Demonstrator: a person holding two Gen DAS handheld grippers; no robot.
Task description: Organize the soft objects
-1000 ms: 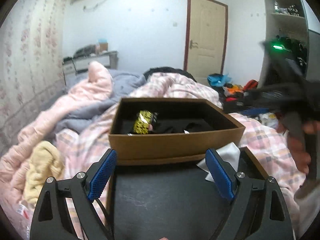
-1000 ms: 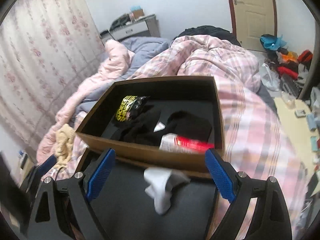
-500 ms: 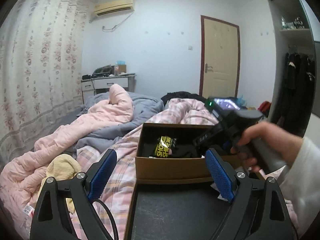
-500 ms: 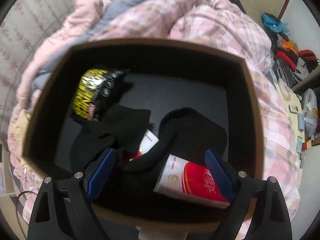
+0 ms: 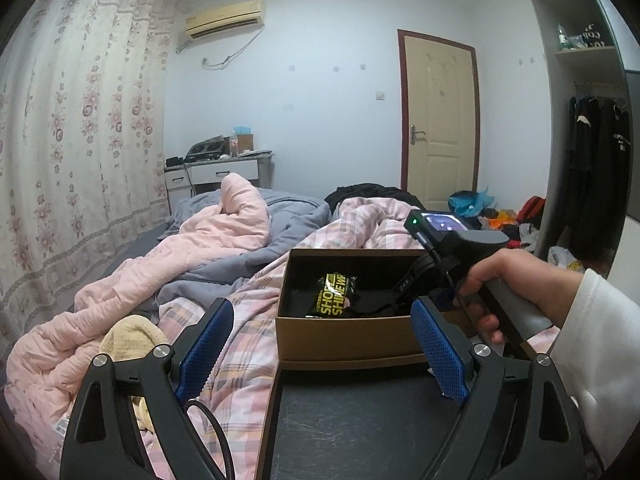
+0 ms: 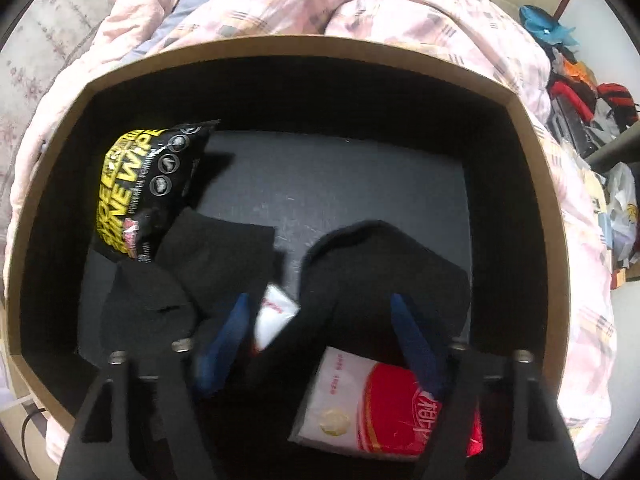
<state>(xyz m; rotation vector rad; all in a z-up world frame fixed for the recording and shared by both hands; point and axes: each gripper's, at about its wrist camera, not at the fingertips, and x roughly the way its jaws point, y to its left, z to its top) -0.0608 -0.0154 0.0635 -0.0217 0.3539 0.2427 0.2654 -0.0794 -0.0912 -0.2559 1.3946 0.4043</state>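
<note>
Inside the brown cardboard box [image 6: 532,184] on the bed, the right claw [image 6: 320,344] is pointing down, its jaws closing around a black fabric piece [image 6: 380,264] lying over a red-and-white packet [image 6: 384,408]. The left claw [image 5: 320,356] is hovering wide open and empty before the box.

Left wrist view faces level across the bed; right looks straight down, close; both share the box [image 5: 352,340].
</note>
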